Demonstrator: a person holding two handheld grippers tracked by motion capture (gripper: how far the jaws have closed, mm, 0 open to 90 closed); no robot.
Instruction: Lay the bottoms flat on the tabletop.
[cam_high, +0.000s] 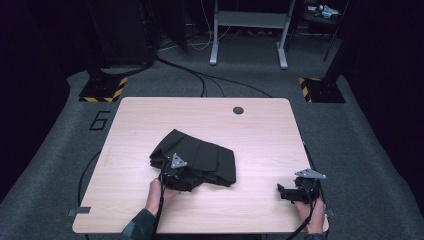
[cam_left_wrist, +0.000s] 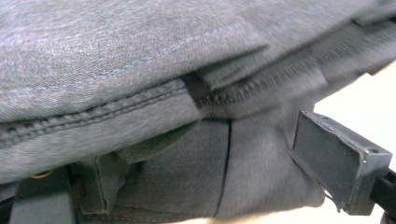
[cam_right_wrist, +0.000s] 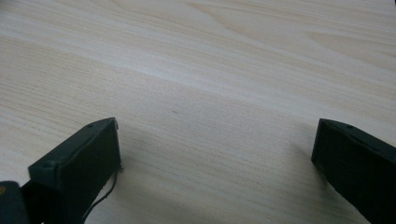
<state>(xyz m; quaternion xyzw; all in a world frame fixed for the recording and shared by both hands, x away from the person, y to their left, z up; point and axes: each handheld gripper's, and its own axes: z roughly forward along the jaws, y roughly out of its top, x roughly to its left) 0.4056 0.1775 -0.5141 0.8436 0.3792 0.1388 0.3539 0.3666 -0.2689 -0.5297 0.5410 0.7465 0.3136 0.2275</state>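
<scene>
Flanking garment (cam_high: 200, 160) edge, bare table (cam_high: 260, 135).

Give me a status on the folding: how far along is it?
Done: the dark garment already lies bunched and partly folded mid-table, layers stacked. In hand: the left gripper is at its near edge, jaws wide with the seamed fabric between them, not visibly clamped. The right gripper rests open on bare wood, apart from the cloth. Left: gripping and final folds, likely.
</scene>
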